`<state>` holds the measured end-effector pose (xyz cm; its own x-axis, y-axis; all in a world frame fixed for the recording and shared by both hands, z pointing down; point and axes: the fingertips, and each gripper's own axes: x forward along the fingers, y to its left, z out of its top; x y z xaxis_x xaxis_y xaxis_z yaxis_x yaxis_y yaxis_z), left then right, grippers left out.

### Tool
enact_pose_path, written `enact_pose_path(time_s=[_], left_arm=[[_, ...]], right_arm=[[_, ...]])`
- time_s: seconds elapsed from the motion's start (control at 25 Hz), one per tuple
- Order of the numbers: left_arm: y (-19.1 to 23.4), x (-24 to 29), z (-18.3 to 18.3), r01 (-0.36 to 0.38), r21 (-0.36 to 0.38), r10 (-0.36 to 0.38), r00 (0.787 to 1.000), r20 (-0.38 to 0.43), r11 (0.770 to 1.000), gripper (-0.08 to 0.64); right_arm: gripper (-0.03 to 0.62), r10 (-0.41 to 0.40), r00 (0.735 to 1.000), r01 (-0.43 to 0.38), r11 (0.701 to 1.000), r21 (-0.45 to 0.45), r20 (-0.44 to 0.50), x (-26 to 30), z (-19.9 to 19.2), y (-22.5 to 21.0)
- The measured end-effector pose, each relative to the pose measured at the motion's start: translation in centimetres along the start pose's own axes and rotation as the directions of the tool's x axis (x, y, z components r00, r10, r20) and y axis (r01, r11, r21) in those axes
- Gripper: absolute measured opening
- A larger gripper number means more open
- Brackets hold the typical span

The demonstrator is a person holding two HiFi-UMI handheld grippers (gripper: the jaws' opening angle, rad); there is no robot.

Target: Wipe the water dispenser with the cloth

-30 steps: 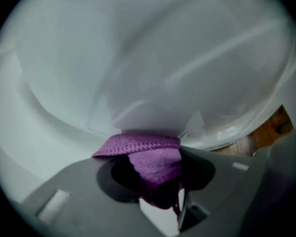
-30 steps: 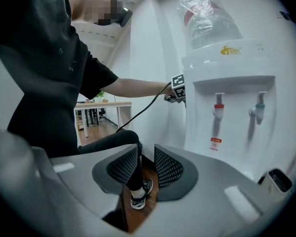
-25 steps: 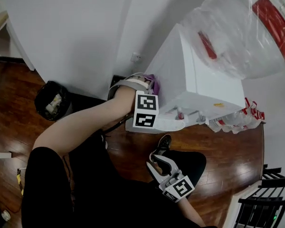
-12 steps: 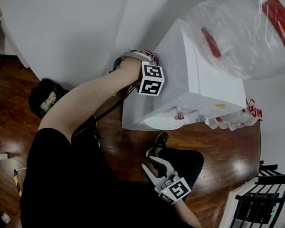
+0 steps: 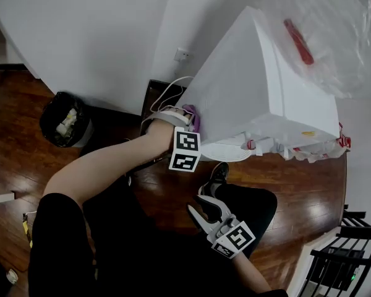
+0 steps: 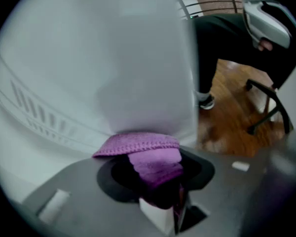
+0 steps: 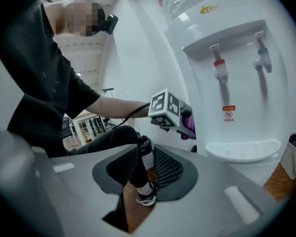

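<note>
The white water dispenser (image 5: 247, 98) stands against the wall with a plastic-wrapped bottle (image 5: 334, 30) on top. My left gripper (image 5: 182, 117) is shut on a purple cloth (image 5: 192, 117) and holds it against the lower part of the dispenser's side. In the left gripper view the cloth (image 6: 150, 157) bunches between the jaws, flat on the white panel (image 6: 113, 73). My right gripper (image 5: 202, 210) hangs over the person's lap, open and empty. Its own view looks past the jaws at the dispenser front (image 7: 237, 98), the red tap (image 7: 218, 65) and the blue tap (image 7: 260, 58).
A black waste bin (image 5: 65, 125) stands left by the wall. A wall socket (image 5: 183, 55) with white cable sits behind the dispenser. Plastic bags (image 5: 321, 152) lie at its right foot. A black rack (image 5: 340, 265) is at lower right. The person's leg and shoe (image 7: 147, 197) are below the right gripper.
The left gripper slid the cloth up the dispenser's side, then came back down to the lower part. The right gripper stayed over the lap.
</note>
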<state>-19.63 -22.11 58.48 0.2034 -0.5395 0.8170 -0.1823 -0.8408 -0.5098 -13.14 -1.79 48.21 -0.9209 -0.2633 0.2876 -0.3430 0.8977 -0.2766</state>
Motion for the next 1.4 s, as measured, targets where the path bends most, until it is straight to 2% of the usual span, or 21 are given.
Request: enact_pose_path(time_s=[0.08, 0.16, 0.24, 0.36, 0.48, 0.56, 0.68, 0.76, 0.84, 0.92, 0.96, 1.04, 1.16, 1.32, 1.4], left_arm=[[-4.4, 1.4, -0.3, 0.058, 0.030, -0.058, 0.998, -0.008, 0.998, 0.212], [-5.1, 2.4, -0.6, 0.067, 0.045, -0.067, 0.998, -0.015, 0.997, 0.211], [-1.6, 2.4, -0.7, 0.036, -0.004, -0.036, 0.999, -0.002, 0.999, 0.211], [7.8, 1.4, -1.3, -0.067, -0.092, 0.068, 0.998, 0.012, 0.994, 0.212], [16.1, 1.8, -3.2, -0.178, -0.107, 0.178, 0.984, -0.012, 0.978, 0.212], [18.0, 3.1, -4.4, -0.192, -0.096, 0.189, 0.981, -0.038, 0.977, 0.212], [14.7, 4.5, -4.3, -0.159, -0.083, 0.153, 0.986, -0.067, 0.984, 0.212], [8.8, 4.3, -3.2, -0.107, -0.053, 0.103, 0.992, -0.072, 0.993, 0.212], [1.4, 4.4, -2.1, -0.016, -0.014, 0.015, 0.997, -0.072, 1.000, 0.212], [-4.8, 5.0, -1.8, 0.075, 0.013, -0.074, 0.995, -0.069, 0.997, 0.212], [-6.5, 5.5, -1.8, 0.099, 0.016, -0.098, 0.993, -0.062, 0.995, 0.212], [-6.8, 6.9, -2.4, 0.100, -0.010, -0.101, 0.994, -0.045, 0.995, 0.212], [-1.4, 8.6, -4.4, 0.031, -0.114, -0.034, 0.999, -0.029, 0.993, 0.212], [10.6, 7.5, -5.9, -0.141, -0.187, 0.135, 0.990, -0.042, 0.972, 0.213], [13.6, 6.9, -5.9, -0.158, -0.215, 0.150, 0.987, -0.052, 0.964, 0.213]], right_arm=[[0.106, 0.000, 1.000, 0.000, 1.000, 0.004, 0.003, 0.6, 0.0, -0.1], [0.106, -0.008, 1.000, 0.008, 1.000, 0.001, 0.010, 1.0, 0.2, -0.1], [0.106, -0.024, 0.999, 0.024, 1.000, 0.011, 0.021, 1.0, 0.3, -0.2], [0.106, -0.062, 0.998, 0.061, 0.997, 0.044, 0.029, 1.0, -0.2, -0.7], [0.106, -0.070, 0.997, 0.068, 0.995, 0.066, 0.017, 1.3, -1.0, -0.6], [0.106, -0.058, 0.998, 0.057, 0.996, 0.074, 0.010, 1.5, -1.4, -0.1], [0.106, -0.055, 0.998, 0.053, 0.994, 0.095, 0.017, 1.6, -1.8, 0.3], [0.106, -0.061, 0.998, 0.059, 0.990, 0.129, 0.015, 1.8, -2.2, 0.0], [0.106, -0.069, 0.998, 0.068, 0.983, 0.171, 0.001, 2.0, -2.9, -0.4], [0.106, -0.087, 0.996, 0.089, 0.973, 0.212, -0.018, 2.2, -3.7, -0.6], [0.106, -0.093, 0.995, 0.095, 0.968, 0.231, -0.023, 2.4, -4.0, -0.7], [0.106, -0.095, 0.995, 0.097, 0.964, 0.248, -0.020, 2.6, -4.0, -0.9], [0.103, -0.093, 0.995, 0.095, 0.967, 0.235, -0.019, 2.8, -4.0, -1.1], [0.094, -0.086, 0.995, 0.094, 0.966, 0.242, -0.044, 3.8, -4.7, -1.7], [0.094, -0.078, 0.996, 0.088, 0.965, 0.248, -0.047, 4.3, -5.0, -1.9]])
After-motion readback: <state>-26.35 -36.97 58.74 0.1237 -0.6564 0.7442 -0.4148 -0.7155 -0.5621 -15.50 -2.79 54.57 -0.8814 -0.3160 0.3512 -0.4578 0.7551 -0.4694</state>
